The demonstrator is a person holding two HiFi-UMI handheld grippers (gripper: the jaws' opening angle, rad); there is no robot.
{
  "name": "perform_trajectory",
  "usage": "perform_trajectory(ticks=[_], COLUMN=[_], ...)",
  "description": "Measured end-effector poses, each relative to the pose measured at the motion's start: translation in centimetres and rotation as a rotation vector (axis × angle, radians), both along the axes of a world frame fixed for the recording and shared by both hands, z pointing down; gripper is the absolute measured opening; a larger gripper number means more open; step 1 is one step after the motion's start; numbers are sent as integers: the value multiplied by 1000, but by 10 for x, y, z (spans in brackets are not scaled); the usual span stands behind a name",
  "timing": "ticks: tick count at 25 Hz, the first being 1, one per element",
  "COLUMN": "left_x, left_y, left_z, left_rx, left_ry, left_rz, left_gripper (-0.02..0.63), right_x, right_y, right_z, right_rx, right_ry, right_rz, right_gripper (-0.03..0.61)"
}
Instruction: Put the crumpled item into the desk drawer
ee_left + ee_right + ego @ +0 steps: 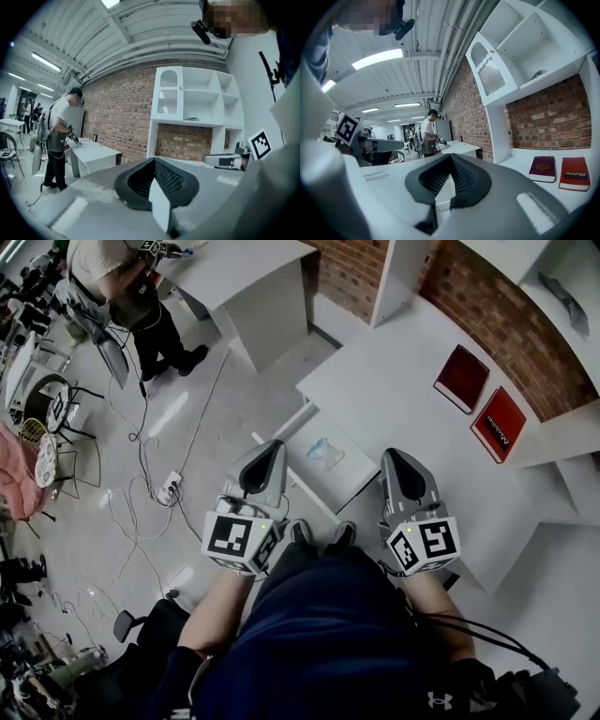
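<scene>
The bright red hardcover book [574, 174] carries white lettering on its cover that looks like "Mobilier". A white Under Armour logo shows on the person's black garment [438, 699]. The gold emblem on the dark red hardcover book [542, 168] is too small to read.

free air above open drawer [349, 476]

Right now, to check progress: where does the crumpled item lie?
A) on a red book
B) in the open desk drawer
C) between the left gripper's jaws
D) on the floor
B: the head view shows the crumpled item lying inside the pulled-out desk drawer.
</scene>
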State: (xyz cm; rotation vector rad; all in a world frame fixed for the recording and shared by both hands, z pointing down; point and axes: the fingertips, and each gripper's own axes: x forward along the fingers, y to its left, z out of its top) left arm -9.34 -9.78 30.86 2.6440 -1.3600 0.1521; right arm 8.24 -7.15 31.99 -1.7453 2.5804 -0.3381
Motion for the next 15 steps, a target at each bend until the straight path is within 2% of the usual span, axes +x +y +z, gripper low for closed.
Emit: perform_trajectory(ticks=[15], left_x=[-13], left_y=[-11], left_z=[0], left_rx=[8], left_ry=[-6], left_rz=[-47], left_gripper=[2], right_x=[11], right_y=[-5], right_z=[-5], right_rx=[33], right_ry=[-16], right_rz=[3], right_gripper=[2])
